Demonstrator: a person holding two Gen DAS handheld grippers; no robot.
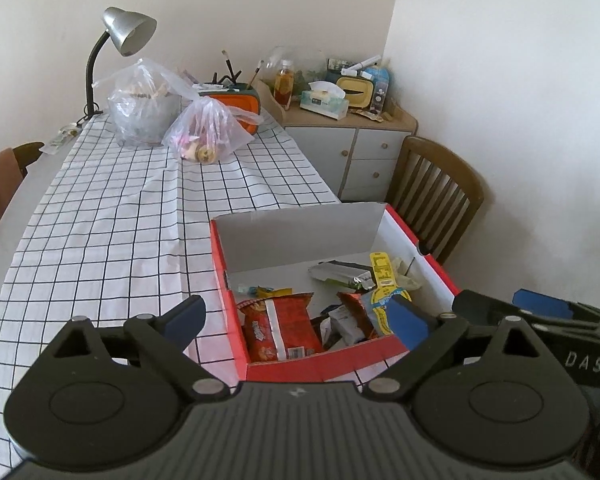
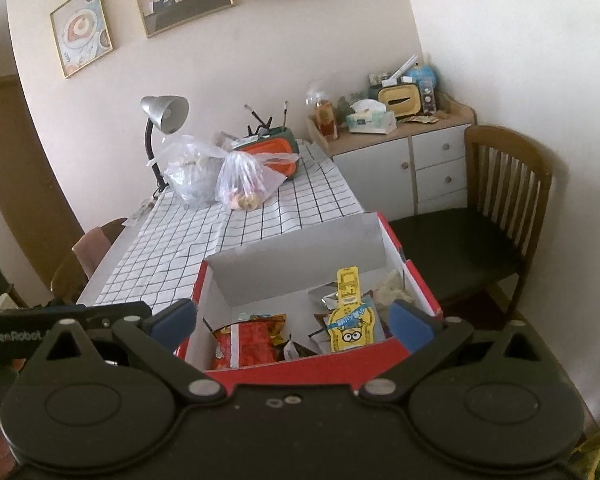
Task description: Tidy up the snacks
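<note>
Your 2 grippers, left (image 1: 296, 316) and right (image 2: 296, 320), gape wide and empty above the box (image 1: 236, 320); seemingly no snacks remain outside it.

Box: red box (image 1: 404, 236), lower centre, holds snack packets (image 1: 280, 330).
Gripper: left gripper (image 1: 296, 316), bottom, jaws wide, empty.
Table: checked cloth (image 1: 112, 216), left.

Table (image 1: 28, 208) under checked cloth (image 1: 112, 216), red box (image 1: 300, 368), two plastic bags (image 1: 208, 128), desk lamp (image 1: 120, 36)
</note>
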